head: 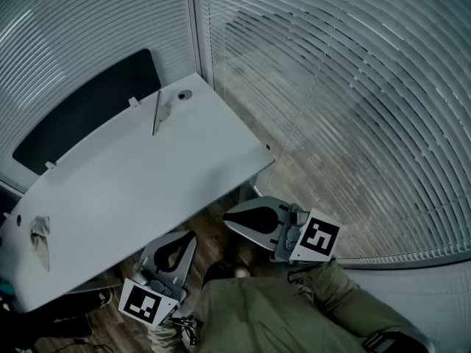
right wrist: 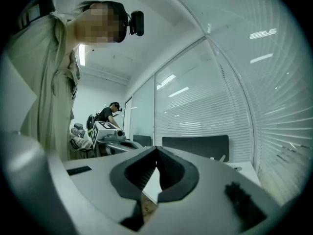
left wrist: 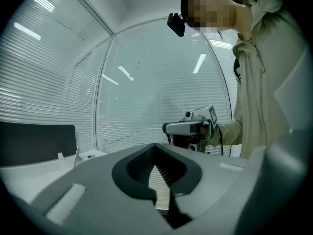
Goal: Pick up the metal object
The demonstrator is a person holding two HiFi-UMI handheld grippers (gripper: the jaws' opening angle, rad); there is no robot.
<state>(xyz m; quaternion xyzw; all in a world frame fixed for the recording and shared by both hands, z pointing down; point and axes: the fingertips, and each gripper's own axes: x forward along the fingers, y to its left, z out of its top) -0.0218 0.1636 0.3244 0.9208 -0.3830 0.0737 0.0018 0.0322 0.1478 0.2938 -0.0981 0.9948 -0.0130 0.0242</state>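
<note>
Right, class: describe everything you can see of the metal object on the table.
The metal object is a slim, grey, shiny piece, a long narrow triangle. It sits on the white table near its far edge, beside a small round hole and close to the black panel. Only the table touches it. Flat or on edge, I cannot tell.

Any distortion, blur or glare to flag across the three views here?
Head view: fisheye bends the blinds into arcs; dim, bluish; the metal object on the table is small but clear. Left gripper view: black round vignette, light strips glint on glass, left gripper softly out of focus. Right gripper view: same vignette, right gripper likewise soft.
</note>
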